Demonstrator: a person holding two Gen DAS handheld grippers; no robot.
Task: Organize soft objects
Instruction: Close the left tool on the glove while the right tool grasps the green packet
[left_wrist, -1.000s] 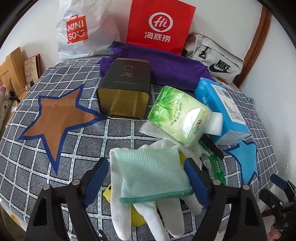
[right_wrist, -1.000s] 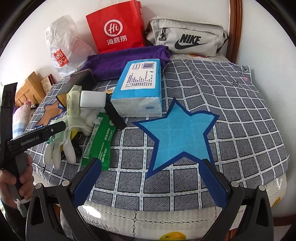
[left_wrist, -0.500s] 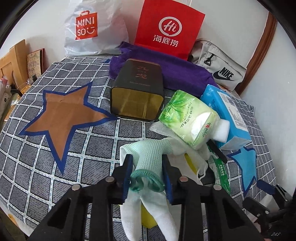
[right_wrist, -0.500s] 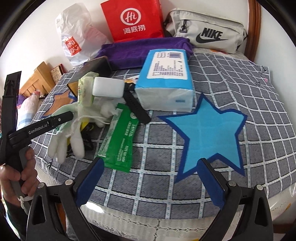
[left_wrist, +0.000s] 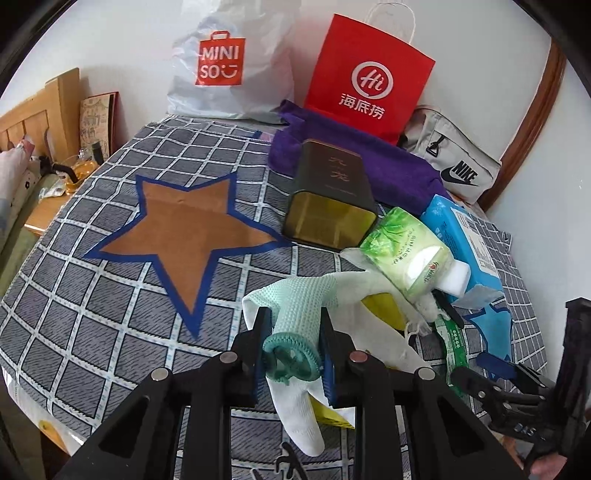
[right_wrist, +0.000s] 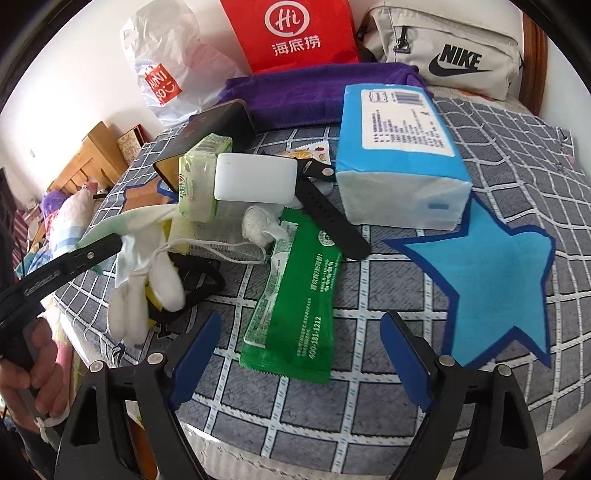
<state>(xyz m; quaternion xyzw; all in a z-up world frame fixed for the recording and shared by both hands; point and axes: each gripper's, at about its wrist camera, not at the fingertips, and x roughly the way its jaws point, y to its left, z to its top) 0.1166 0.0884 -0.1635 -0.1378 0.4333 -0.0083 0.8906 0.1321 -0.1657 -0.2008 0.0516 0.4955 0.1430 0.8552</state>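
While your left gripper (left_wrist: 291, 345) holds the glove (left_wrist: 295, 314) by its green cuff, you are only at the start of this job. The left fingers (left_wrist: 260, 332) are pressed tight on both sides of the cuff, and the white part of the glove hangs down toward the bed (left_wrist: 110, 295). It looks partly lifted off the pile, but its far end lies close to the other things.

Your right gripper (right_wrist: 299, 354) has its fingers (right_wrist: 197, 347) spread wide and holds nothing. It hangs over the bed just in front of the green packet (right_wrist: 299, 295).

Nothing looks sorted yet. The two star shapes, the brown star (left_wrist: 184, 229) and the blue star (right_wrist: 491, 273), are both bare, so one of them may be where soft things go, but you cannot be sure from this. The pile is mixed up: the green tissue pack (left_wrist: 410, 251), the blue tissue pack (right_wrist: 399, 155), a white block (right_wrist: 256, 177), a black strap (right_wrist: 332, 218) and a small mesh bag (right_wrist: 229, 249) all lie close together.

So one soft thing is in your grip, and the rest of the soft things wait in the pile. The purple towel (left_wrist: 369, 162) at the back is untouched too.
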